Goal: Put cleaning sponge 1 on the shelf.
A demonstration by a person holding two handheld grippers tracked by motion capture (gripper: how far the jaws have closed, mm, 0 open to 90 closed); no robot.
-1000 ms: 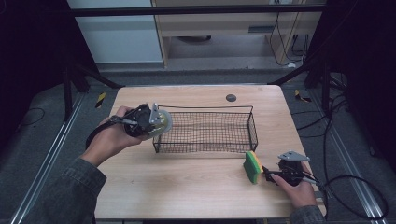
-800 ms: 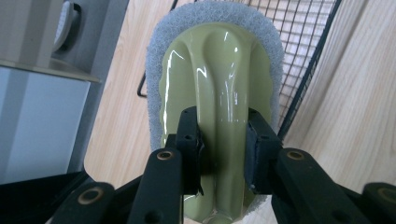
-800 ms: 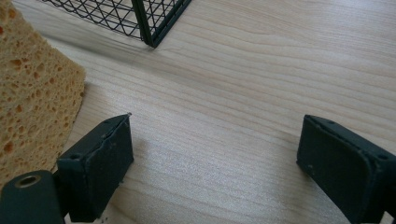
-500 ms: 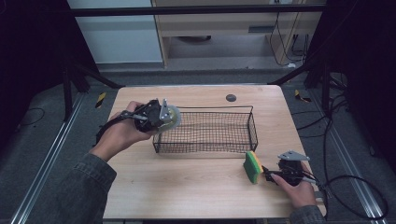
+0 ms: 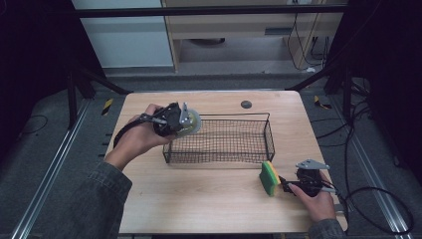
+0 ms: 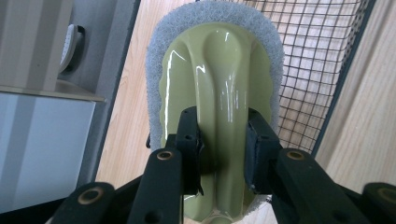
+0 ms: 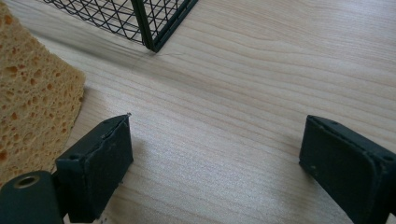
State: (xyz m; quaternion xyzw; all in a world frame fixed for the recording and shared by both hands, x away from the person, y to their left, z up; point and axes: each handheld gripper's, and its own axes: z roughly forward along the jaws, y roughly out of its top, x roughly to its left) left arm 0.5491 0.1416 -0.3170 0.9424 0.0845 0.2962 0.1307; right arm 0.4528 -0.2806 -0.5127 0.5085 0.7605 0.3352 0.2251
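1. Left fingers [image 6: 189,140]: clamped on the raised centre ridge of the green scrub pad [image 6: 215,93], one on each side. Grip looks square and centred in the left gripper view. White fibre layer rims the pad's far end.
2. Left gripper [image 5: 185,121]: carried clear of the table, at the left end of the wire basket [image 5: 219,139], pad face about level with the end wall's rim. Pad is not inside the basket; the mesh sits beyond and to the side of it in the left gripper view.
3. Right fingers [image 7: 95,163]: spread wide, nothing between them, bare table [image 7: 233,93] under the gap.
4. Right gripper [image 5: 284,185]: low near the table's front-right corner, pointing at the sponge [image 5: 269,178]. Sponge stands on edge, yellow-and-green, just outside the basket's front-right corner. In the right gripper view its yellow face [image 7: 32,88] is just beside one finger; contact unclear.
5. Basket: mid-table, upright, looks empty.
6. Status, my read: job is loading cleaning items into the basket. Done: pad picked and brought to the basket. Left: move pad over the rim, lower, release. Sponge not gripped yet, so its whole pick-and-place remains.
7. Call it under halfway.
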